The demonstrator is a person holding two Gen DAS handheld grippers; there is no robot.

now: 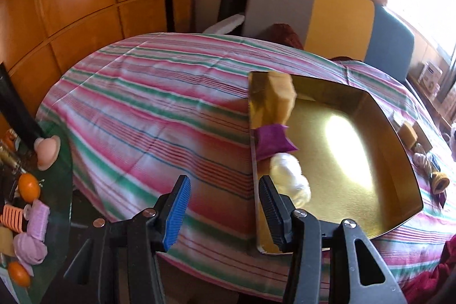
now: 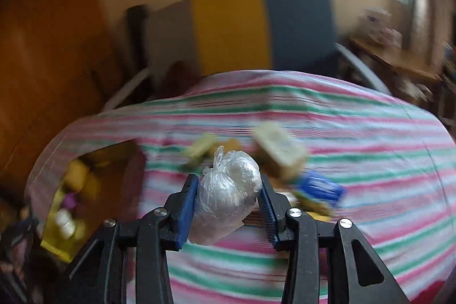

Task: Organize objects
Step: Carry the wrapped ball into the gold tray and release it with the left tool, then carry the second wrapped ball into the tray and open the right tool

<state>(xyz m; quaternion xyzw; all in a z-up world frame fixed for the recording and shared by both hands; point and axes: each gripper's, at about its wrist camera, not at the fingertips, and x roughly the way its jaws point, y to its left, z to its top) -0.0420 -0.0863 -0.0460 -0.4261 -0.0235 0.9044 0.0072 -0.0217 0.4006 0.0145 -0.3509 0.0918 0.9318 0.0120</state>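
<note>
A gold tray (image 1: 404,161) lies on the striped tablecloth (image 1: 148,110). Along its left wall sit a tan block (image 1: 280,96), a purple pouch (image 1: 270,143) and a white wrapped bundle (image 1: 290,178). My left gripper (image 1: 225,207) is open over the cloth just left of the tray wall, nothing between its fingers. In the blurred right wrist view my right gripper (image 2: 228,204) is shut on a clear plastic-wrapped bundle (image 2: 228,195), held above the cloth. The gold tray (image 2: 54,244) shows at the lower left there.
Loose items lie on the cloth beyond the held bundle: a beige block (image 2: 279,150), a blue packet (image 2: 322,187), a yellowish piece (image 2: 199,150). A glass side table (image 1: 61,190) at left holds oranges (image 1: 28,187) and lilac items. A multicoloured chair (image 1: 339,13) stands behind.
</note>
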